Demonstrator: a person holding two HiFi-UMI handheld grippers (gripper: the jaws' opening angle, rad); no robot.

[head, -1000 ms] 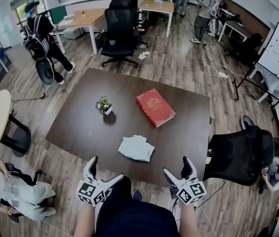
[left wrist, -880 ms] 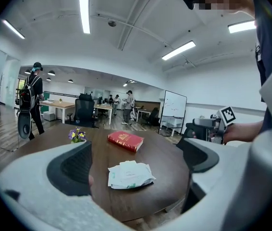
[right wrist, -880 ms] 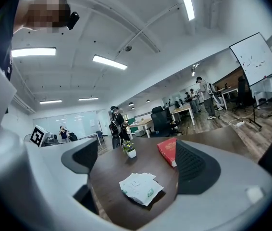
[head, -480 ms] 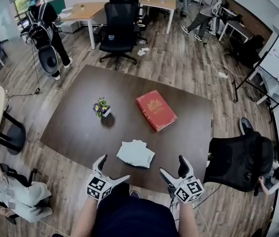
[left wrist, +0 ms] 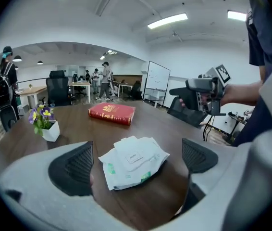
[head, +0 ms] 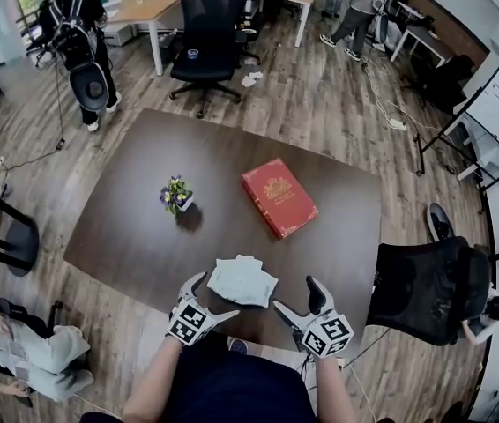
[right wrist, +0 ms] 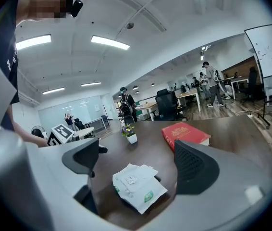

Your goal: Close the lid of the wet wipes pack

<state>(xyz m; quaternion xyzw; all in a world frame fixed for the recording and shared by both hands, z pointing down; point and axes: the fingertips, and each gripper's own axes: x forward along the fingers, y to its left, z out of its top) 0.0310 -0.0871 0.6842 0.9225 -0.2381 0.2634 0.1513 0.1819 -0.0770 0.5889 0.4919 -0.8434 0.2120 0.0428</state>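
As both forearms reached in from the bottom edge of the head view, the two grippers flanked the wet wipes pack [head: 242, 282] from below.

- Pack: lay flat on the dark table [head: 135, 227], close to its near edge, lower centre of frame. White label flap [left wrist: 132, 156] faced up; could not tell whether it was sealed.
- Left gripper [head: 214, 296]: bare forearm [head: 154, 384] angled up and to the right, with the gripper tipped down toward the tabletop. Jaws had just been closing somewhat but stood wide apart. Its own view showed the pack just ahead in the gap, pads clear of it, nothing gripped.
- Right gripper [head: 298, 295]: angled up and to the left, lower right of the pack and near it. Jaws were spread wide, with the pack ahead between them in its own view and untouched.
- Marker cubes faced the head camera.
- Elsewhere on the table: red book [head: 278, 196] right of centre, small flower pot [head: 177, 194] to its left, both well apart from the pack.
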